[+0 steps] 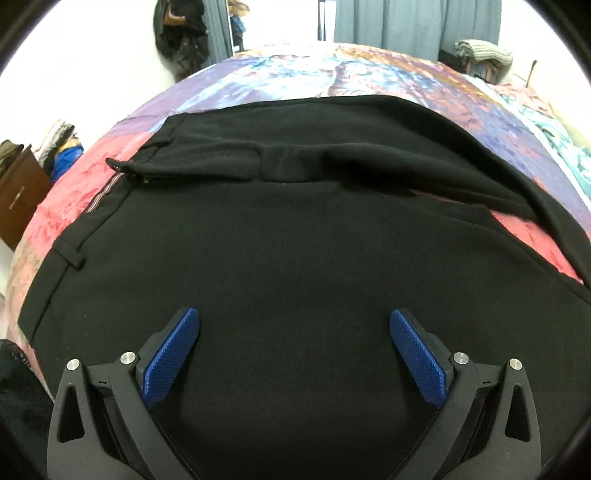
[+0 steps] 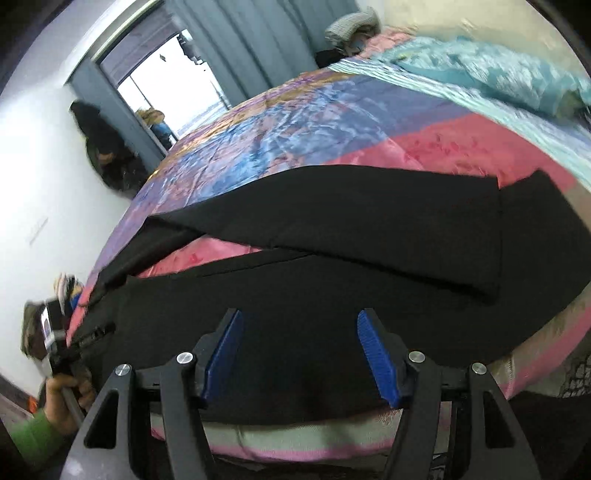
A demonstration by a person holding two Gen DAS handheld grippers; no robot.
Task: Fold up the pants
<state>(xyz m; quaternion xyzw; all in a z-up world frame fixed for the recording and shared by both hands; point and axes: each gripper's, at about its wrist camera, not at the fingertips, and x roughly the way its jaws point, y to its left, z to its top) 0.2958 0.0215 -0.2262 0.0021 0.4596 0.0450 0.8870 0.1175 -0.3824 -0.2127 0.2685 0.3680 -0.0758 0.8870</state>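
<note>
Black pants [image 1: 280, 240] lie spread on a colourful quilt [image 1: 332, 74]. In the left wrist view the waistband with a belt loop [image 1: 70, 258] runs along the left, and the fly area is folded over at the top. My left gripper [image 1: 294, 319] is open just above the seat of the pants, holding nothing. In the right wrist view the pants [image 2: 332, 258] show two legs reaching right, one crossing over the other. My right gripper [image 2: 299, 321] is open above the near leg at the bed's edge, empty. The left gripper [image 2: 62, 350] shows at far left in a hand.
The quilt [image 2: 295, 122] covers a bed. A turquoise pillow [image 2: 480, 70] lies at its far right. Grey curtains [image 1: 417, 22] and a window stand behind. A brown cabinet [image 1: 18, 199] and hanging clothes [image 1: 181, 33] are at the left wall.
</note>
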